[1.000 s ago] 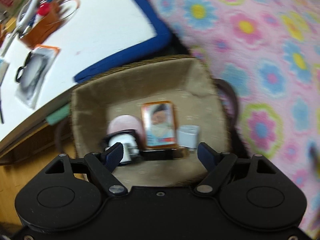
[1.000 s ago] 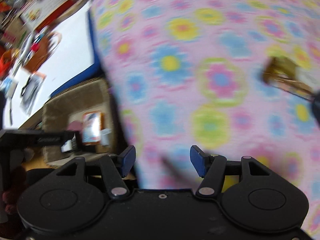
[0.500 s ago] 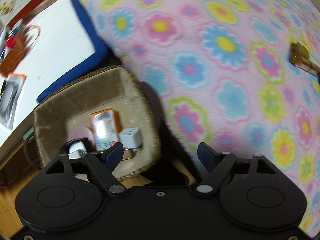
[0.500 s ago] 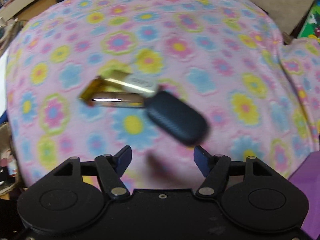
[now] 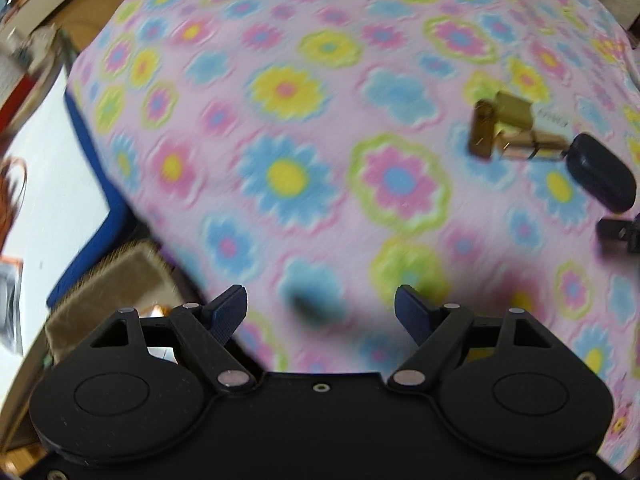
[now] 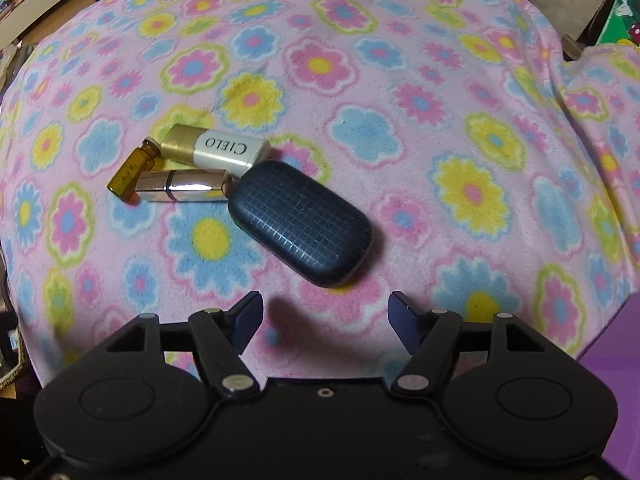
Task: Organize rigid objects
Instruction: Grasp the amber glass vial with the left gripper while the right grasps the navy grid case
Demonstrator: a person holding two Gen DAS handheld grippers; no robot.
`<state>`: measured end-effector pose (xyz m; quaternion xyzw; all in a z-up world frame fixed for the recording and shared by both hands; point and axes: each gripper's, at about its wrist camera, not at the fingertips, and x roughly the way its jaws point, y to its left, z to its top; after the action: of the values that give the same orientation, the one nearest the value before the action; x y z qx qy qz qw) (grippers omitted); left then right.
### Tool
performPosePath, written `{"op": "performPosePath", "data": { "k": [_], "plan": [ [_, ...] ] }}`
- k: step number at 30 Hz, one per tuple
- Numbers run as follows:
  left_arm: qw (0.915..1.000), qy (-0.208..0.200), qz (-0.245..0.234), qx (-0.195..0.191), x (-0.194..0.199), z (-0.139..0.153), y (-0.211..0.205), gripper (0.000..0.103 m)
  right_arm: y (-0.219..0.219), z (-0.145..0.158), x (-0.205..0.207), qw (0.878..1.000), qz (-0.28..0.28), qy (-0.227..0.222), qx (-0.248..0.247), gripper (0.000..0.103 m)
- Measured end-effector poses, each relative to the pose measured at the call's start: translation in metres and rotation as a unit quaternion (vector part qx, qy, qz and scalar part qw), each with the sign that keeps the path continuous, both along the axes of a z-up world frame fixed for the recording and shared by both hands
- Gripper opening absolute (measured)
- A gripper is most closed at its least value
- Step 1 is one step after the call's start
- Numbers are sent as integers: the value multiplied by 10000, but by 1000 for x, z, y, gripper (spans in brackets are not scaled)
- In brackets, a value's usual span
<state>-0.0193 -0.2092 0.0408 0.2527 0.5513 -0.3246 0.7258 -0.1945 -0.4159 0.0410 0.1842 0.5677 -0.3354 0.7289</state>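
- Right wrist view: the right hand-held gripper (image 6: 326,322) hangs over a pink flowered blanket (image 6: 400,80), jaws apart with nothing between them.
- Left of centre in that frame four things lie clustered on the blanket: a dark blue grid-patterned case (image 6: 300,222), a white and gold tube marked CIELO (image 6: 216,150), a shiny metallic lipstick-like tube (image 6: 182,192) and a small amber vial (image 6: 132,174).
- The case touches the ends of both tubes; the vial lies against the metallic tube's far end.
- Left wrist view, blurred: the left hand-held gripper (image 5: 320,312) has its jaws apart and empty above the same blanket.
- The cluster sits at that frame's right edge.
- A brown lined basket (image 5: 124,276) shows at lower left, beside a white desk (image 5: 44,184) with a blue edge.
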Motion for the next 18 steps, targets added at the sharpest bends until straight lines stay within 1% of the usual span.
{"op": "performPosePath", "data": {
  "k": [3, 5, 6, 9, 10, 14, 15, 18],
  "plan": [
    [9998, 60, -131, -109, -1, 1, -27, 77, -9, -6, -2, 9999, -126, 28, -67, 68],
    [9995, 141, -190, -189, -1, 2, -45, 77, -20, -5, -7, 9995, -310, -45, -92, 66],
    [9995, 182, -185, -205, -1, 1, -54, 77, -26, -5, -10, 9990, -430, -76, -96, 66],
    [9992, 304, -48, -244, 1, -3, -79, 77, -42, -2, -19, 9957, -831, -104, -388, 67],
    [9989, 375, -17, -265, 1, -6, -85, 77, -46, -1, -22, 9951, -896, -133, -402, 67],
    [9967, 713, 109, -362, 6, -20, -104, 77, -52, -2, -28, 9956, -864, -238, -259, 68],
    [9967, 718, 182, -323, 8, -23, -107, 78, -52, -3, -27, 9958, -842, -239, -264, 68],
    [9977, 479, 462, -119, 21, -31, -113, 78, -50, -2, -25, 9962, -788, -284, -220, 68]
  ]
}}
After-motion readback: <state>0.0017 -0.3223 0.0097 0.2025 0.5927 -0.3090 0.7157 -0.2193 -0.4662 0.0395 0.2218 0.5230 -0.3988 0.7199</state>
